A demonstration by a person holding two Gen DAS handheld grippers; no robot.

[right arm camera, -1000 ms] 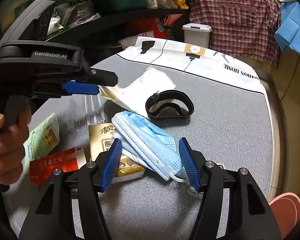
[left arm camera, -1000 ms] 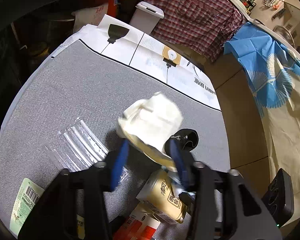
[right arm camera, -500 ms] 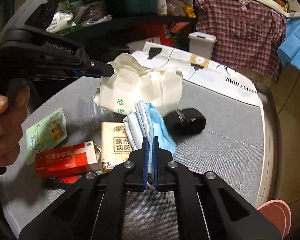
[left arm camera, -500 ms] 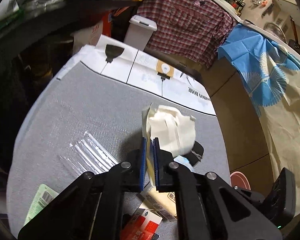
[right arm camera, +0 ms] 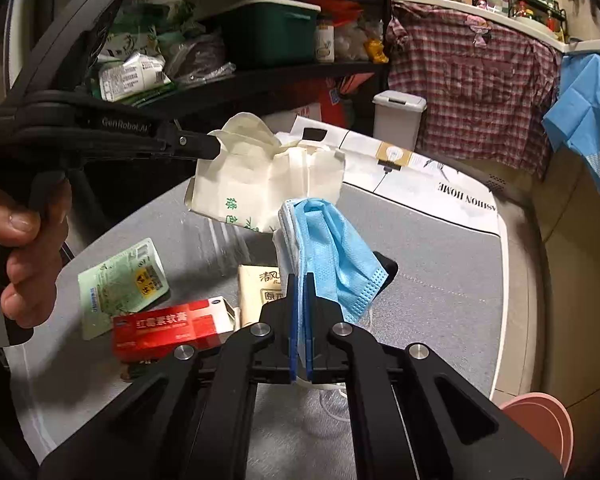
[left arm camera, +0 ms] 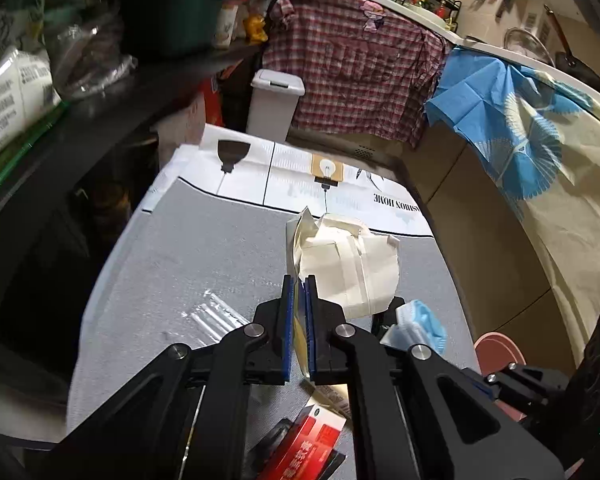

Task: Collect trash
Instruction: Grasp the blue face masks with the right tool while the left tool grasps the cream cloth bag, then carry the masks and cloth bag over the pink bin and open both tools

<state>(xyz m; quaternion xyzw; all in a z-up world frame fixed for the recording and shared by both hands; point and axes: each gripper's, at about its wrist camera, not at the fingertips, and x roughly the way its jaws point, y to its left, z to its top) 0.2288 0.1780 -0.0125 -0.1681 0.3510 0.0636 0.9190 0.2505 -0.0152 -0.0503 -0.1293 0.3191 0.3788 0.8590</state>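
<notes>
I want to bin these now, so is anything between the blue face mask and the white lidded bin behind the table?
Only partly: the cream paper bag held by the left gripper hangs just beyond the blue face mask in the right gripper, left of the line to the white lidded bin. Nothing else visible.

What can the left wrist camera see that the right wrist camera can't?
Only the left wrist view shows the clear plastic wrapper lying on the grey table, and the left tool from behind, shut on the cream paper bag.

Only the right wrist view shows the person's hand, the green packet, and the bag's green printing.

Both show the bag, the blue face mask clamped in the right tool, the red box and the white bin.
</notes>
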